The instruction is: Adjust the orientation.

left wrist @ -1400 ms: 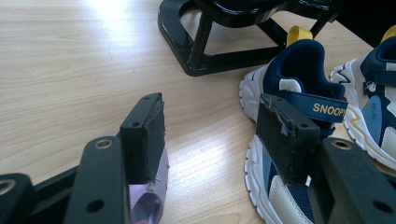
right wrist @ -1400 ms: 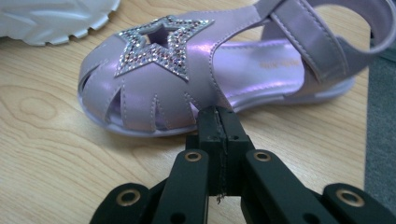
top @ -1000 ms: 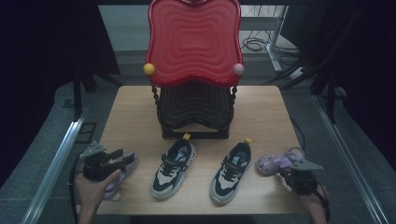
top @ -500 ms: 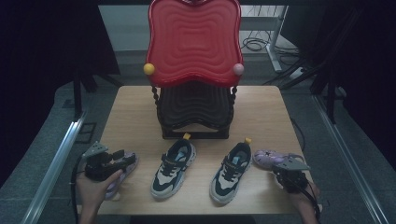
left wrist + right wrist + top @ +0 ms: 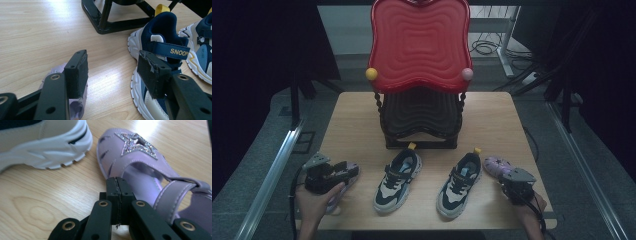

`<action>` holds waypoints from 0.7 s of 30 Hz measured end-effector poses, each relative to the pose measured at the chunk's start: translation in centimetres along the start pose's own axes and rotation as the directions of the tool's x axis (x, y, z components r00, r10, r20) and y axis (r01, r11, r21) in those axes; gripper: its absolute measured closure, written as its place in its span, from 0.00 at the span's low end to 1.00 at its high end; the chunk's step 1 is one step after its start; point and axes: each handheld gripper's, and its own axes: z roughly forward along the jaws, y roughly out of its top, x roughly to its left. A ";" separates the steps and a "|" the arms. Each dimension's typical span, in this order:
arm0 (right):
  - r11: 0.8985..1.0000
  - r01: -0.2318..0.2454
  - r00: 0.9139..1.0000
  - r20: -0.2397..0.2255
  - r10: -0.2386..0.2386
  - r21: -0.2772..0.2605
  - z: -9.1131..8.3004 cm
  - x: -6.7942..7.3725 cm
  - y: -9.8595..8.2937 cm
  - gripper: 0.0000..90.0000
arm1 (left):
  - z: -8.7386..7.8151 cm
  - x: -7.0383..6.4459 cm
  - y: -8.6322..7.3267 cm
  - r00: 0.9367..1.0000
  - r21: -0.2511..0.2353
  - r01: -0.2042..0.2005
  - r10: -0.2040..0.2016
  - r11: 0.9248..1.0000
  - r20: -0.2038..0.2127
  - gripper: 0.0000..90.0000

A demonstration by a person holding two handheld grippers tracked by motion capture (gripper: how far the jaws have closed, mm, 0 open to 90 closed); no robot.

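Wooden surface [image 5: 352, 125], pale grain, set in a dark room with cables on the floor behind it; items listed from 9 o'clock round to 3 o'clock as the high view shows them.

Left gripper [image 5: 343, 171]: held in the person's left hand [image 5: 314, 200] at the 8 o'clock corner of the surface. In the left gripper view its jaws stand wide apart with bare wood between them, gripping nothing.

Left purple sandal [image 5: 75, 106]: lies on the surface directly under the left gripper, mostly covered by it; the left jaw hangs just over its upper.

Left sneaker [image 5: 398, 180]: navy, white and cream, yellow heel tab, at 7 o'clock, toe pointing toward the person. In the left gripper view it sits just beside the right jaw.

Shoe rack [image 5: 419, 117]: black frame, at the centre of the surface toward 12 o'clock, topped by a red wavy tray [image 5: 419, 45] tilted up toward the camera, with a yellow knob and a pink knob at its lower corners.

Right sneaker [image 5: 460, 183]: matching the first, at 5 o'clock, near it but apart.

Right purple sandal [image 5: 140, 162]: glitter star on the toe, strap across the instep, at 4 o'clock just beside the right sneaker.

Right gripper [image 5: 514, 177]: at the near end of that sandal. In the right gripper view its jaws are pressed together with nothing between them, tips at the sandal's edge.
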 end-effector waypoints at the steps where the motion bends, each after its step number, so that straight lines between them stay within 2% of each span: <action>1: 1.000 -0.010 1.000 -0.018 0.010 -0.011 -0.2 -0.1 0.1 1.00 | 0.0 0.0 0.0 1.000 -0.003 0.000 0.000 1.000 0.000 0.47; 2: 0.999 -0.021 0.999 -0.039 0.020 -0.031 -0.7 -0.1 0.3 1.00 | 0.0 0.0 0.0 1.000 -0.003 0.001 -0.001 1.000 0.000 0.47; 3: 0.999 -0.020 0.999 -0.040 0.019 -0.040 -1.0 -0.2 0.4 1.00 | 0.0 0.0 0.0 1.000 -0.002 0.001 -0.001 1.000 0.000 0.47; 5: 0.997 -0.018 1.000 -0.013 0.017 -0.074 -2.3 -0.9 1.0 1.00 | 0.0 0.1 -0.1 1.000 -0.001 0.001 -0.001 1.000 -0.001 0.47; 8: 0.991 -0.049 0.998 0.036 0.053 -0.126 -4.0 -2.7 1.4 1.00 | 0.1 0.1 -0.1 1.000 0.001 0.000 0.000 1.000 -0.002 0.47; 12: 0.980 -0.097 0.987 0.108 0.117 -0.175 -5.5 -5.6 1.2 1.00 | 0.0 0.1 -0.1 1.000 0.001 0.002 -0.002 1.000 -0.008 0.47; 16: 0.978 -0.124 0.978 0.145 0.148 -0.166 -5.5 -7.5 0.0 1.00 | -0.1 0.3 -0.2 1.000 0.001 0.005 -0.005 1.000 -0.013 0.47; 21: 0.981 -0.168 0.974 0.137 0.181 -0.101 -3.9 -9.0 -1.7 1.00 | -0.1 0.3 -0.2 1.000 0.005 0.004 -0.004 1.000 -0.014 0.46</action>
